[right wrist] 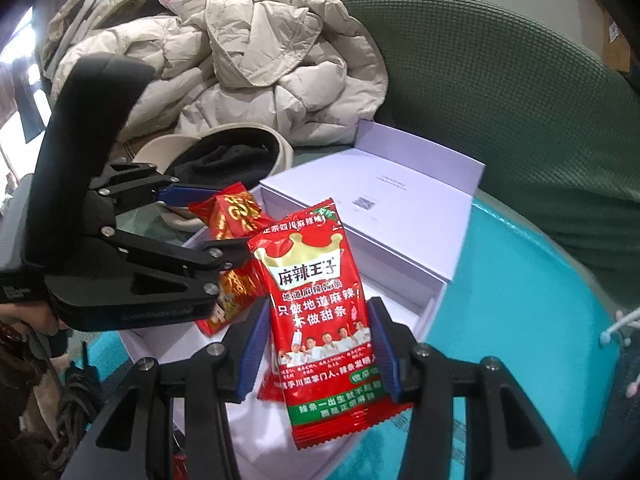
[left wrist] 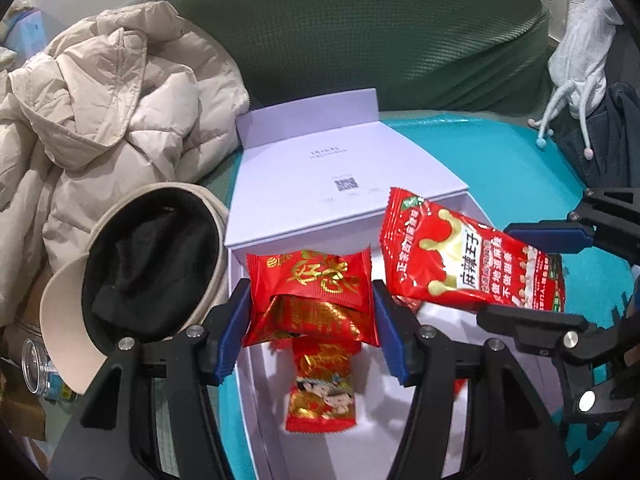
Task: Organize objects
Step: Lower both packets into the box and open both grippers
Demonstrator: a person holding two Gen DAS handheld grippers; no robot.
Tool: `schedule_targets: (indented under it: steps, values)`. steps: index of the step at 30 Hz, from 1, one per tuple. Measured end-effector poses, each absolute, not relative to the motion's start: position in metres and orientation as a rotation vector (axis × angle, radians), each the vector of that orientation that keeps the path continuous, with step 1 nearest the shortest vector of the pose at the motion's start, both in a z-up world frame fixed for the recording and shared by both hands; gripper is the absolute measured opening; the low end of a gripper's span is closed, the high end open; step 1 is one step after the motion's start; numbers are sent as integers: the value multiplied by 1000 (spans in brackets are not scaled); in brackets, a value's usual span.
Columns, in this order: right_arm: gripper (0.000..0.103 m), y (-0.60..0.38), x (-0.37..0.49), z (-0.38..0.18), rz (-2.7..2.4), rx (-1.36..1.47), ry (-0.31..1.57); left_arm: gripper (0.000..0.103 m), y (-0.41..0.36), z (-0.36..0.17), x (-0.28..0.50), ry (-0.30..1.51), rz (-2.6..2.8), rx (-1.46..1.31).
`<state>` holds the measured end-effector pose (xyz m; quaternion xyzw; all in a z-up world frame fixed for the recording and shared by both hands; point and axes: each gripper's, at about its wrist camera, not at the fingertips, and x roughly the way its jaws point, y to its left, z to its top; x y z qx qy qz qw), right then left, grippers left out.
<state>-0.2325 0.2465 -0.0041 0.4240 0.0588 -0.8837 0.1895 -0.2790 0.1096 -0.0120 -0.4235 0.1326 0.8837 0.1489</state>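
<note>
My left gripper (left wrist: 310,312) is shut on red snack packets with gold print (left wrist: 312,296), held above the open white box (left wrist: 440,316); the same gripper shows from the side in the right wrist view (right wrist: 200,216). Another red and gold packet (left wrist: 322,388) lies inside the box below. My right gripper (right wrist: 318,344) is shut on a larger red spicy-strip bag with a gold crown (right wrist: 320,312), also over the box. That bag (left wrist: 472,256) and the right gripper (left wrist: 532,276) appear at the right of the left wrist view. The box's lid (left wrist: 332,184) lies open behind.
The box rests on a teal surface (left wrist: 500,168). A beige puffer jacket (left wrist: 104,112) and an upturned beige cap with black lining (left wrist: 152,272) lie to the left. A green cushioned backrest (left wrist: 360,32) curves behind. A clear plastic jar (left wrist: 40,372) sits at lower left.
</note>
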Motion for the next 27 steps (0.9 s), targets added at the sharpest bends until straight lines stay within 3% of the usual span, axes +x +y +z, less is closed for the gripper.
schedule_targets:
  steps: [12, 17, 27]
  values:
    - [50, 243, -248, -29, -2507, 1206, 187, 57, 109, -41, -298, 347, 2529, -1217]
    - [50, 239, -247, -44, -2489, 1254, 195, 57, 99, -61, -296, 253, 2488, -1283]
    - [50, 241, -250, -51, -2478, 1322, 186, 57, 102, -60, -293, 281, 2450, -1311]
